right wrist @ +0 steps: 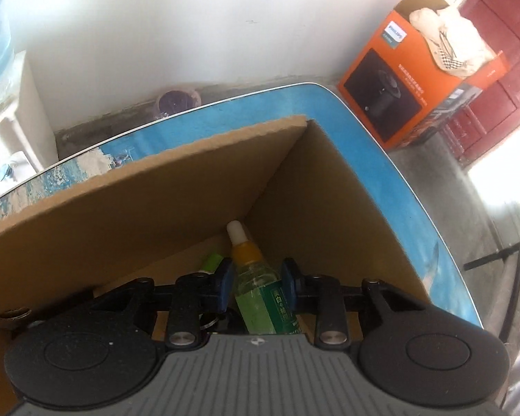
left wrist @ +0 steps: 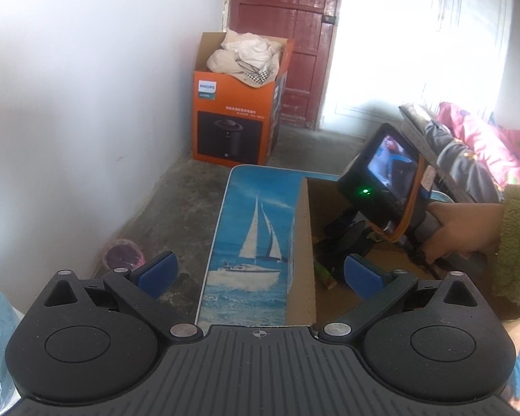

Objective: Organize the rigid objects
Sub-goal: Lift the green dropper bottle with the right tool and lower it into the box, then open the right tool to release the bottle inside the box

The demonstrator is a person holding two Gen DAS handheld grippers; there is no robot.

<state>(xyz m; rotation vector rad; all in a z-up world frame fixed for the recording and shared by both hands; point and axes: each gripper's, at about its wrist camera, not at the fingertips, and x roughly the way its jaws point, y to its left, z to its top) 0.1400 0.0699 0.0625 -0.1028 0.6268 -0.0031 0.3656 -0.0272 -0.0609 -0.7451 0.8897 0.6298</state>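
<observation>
Here the right gripper [right wrist: 256, 286] is down inside the cardboard box [right wrist: 156, 187], low in the middle of the right wrist view. Its two blue pads sit on each side of a small bottle [right wrist: 260, 287] with green liquid, an orange neck and a white tip. The pads touch the bottle, so it looks pinched between them. The bottle's tip points at the far corner of the box. A little green thing [right wrist: 212, 262] lies just left of it on the box floor; I cannot tell what it is.

In the left wrist view, the left gripper [left wrist: 258, 275] hangs at the bottom of the frame. Its blue pads are spread wide with nothing between them. It is over the box wall and the table [left wrist: 246, 242] with the sailboat picture.

I think the step is putting the bottle into the box. Next, the right pads should spread to let the bottle rest on the floor. Then the gripper should lift straight up without bumping the walls.
</observation>
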